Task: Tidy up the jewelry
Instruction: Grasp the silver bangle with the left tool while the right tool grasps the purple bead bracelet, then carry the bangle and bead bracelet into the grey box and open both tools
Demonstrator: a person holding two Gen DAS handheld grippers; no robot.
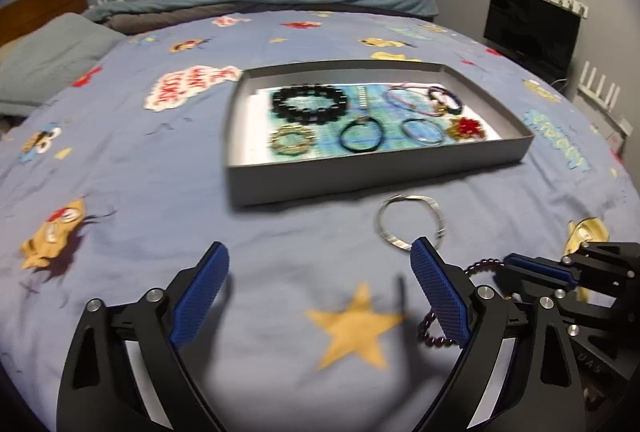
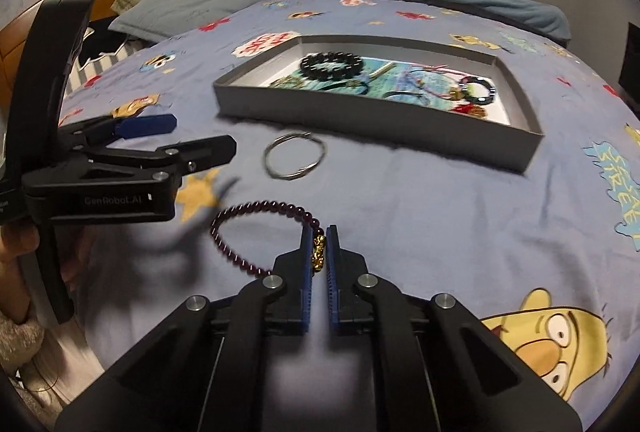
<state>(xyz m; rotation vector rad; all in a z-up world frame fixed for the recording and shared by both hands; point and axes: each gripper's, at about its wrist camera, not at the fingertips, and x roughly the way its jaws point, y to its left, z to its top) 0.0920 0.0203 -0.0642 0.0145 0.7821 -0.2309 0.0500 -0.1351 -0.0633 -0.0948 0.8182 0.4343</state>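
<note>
right gripper (image 2: 320, 246) clamps the dark red bead bracelet (image 2: 240, 210) by its gold charm (image 2: 318, 252) above the bedspread (image 2: 420, 216); left gripper (image 1: 320, 264) gapes wide, empty.

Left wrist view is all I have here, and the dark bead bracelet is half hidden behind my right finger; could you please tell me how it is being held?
Observer: The right gripper is shut on the bead bracelet, pinching its gold charm between the pads.
Operator: Thank you. Is the rest of the loop pinched too?
Observer: No, the beads curve out free to the left of the fingers, above the bedsheet.
Operator: And my own gripper, from that side?
Observer: The left gripper is open, left of the silver ring, which lies on the sheet in front of the grey tray.
</note>
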